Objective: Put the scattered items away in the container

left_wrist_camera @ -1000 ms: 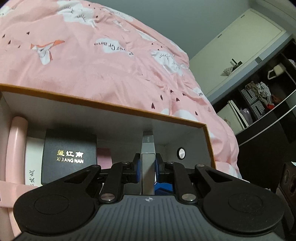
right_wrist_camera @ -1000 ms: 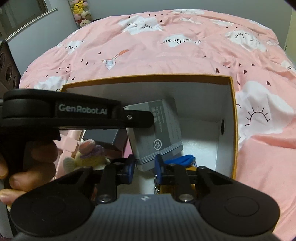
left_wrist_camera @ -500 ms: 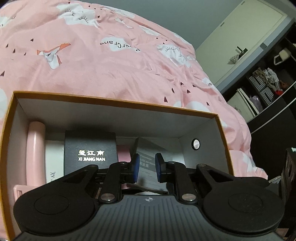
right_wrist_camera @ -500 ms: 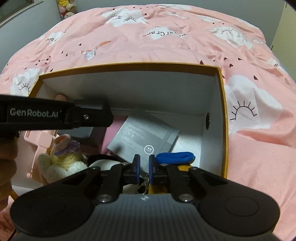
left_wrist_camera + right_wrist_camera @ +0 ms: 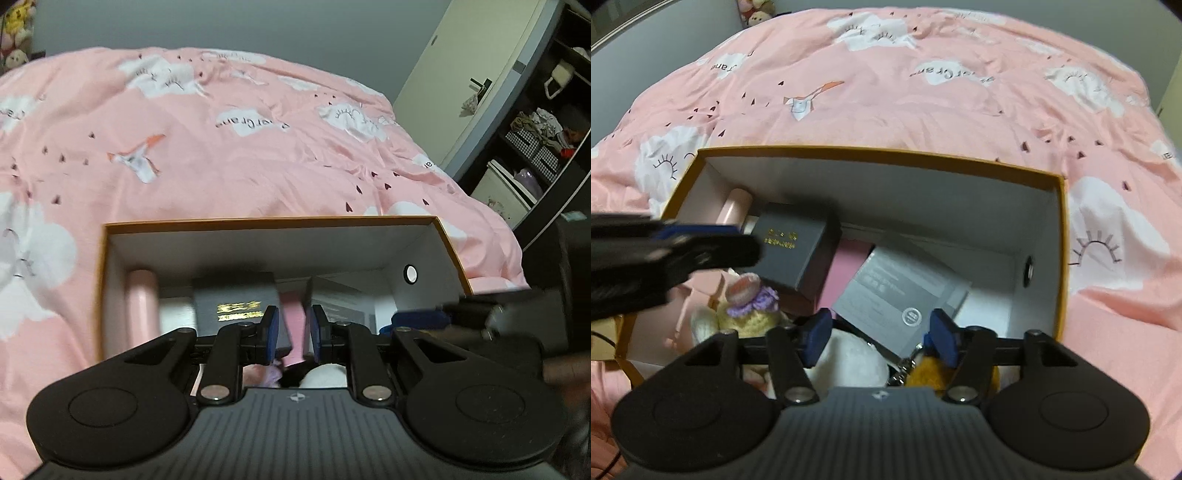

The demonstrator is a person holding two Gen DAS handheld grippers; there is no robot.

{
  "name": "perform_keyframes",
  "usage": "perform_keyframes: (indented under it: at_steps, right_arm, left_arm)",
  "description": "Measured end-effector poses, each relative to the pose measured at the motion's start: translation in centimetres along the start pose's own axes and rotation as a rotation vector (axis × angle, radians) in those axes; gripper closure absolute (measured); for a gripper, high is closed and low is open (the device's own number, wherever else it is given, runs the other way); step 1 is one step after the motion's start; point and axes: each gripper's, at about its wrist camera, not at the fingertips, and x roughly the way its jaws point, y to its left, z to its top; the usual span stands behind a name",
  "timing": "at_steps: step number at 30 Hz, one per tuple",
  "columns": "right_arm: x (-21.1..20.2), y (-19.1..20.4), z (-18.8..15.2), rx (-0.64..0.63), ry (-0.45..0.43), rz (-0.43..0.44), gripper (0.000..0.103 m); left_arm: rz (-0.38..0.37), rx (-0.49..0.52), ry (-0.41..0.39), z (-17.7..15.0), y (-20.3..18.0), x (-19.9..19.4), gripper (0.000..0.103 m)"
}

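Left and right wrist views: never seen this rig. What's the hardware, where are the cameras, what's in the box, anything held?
No robot: a person holds tongs in each hand, each with a fisheye camera looking forward along them; one picture per camera. The left tongs and right tongs hang over an orange-rimmed box on a pink bed cover. Inside: a black box, a grey box, a crocheted toy, a pink tube. Left is nearly closed, empty; right is opening, gripping nothing.
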Motion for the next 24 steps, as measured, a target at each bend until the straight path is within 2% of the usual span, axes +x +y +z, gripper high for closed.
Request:
perform_keyframes:
  at_steps: [5, 9, 12, 15, 24]
  right_arm:
    - [1.4, 0.1, 1.6, 0.009, 0.064, 0.015, 0.026]
    - [2.2, -0.2, 2.5, 0.129, 0.095, -0.005, 0.026]
    - [3.2, 0.1, 2.6, 0.144, 0.138, -0.012, 0.026]
    - [3.9, 1.0, 2.1, 0.085, 0.173, -0.027, 0.025]
    - [4.8, 2.7, 0.7, -0.172, 0.195, -0.211, 0.029]
  left_arm:
    - [0.009, 0.010, -0.031, -1.0, 0.6, -2.2, 0.083]
    - [0.008, -0.016, -0.034, -1.4, 1.5, -3.0, 0.083]
    - [0.005, -0.033, -0.033, -1.7, 2.2, -3.4, 0.083]
    - [0.004, -0.043, -0.034, -2.1, 3.0, -3.8, 0.083]
    - [-0.016, -0.098, -0.023, -2.8, 4.8, -4.1, 0.083]
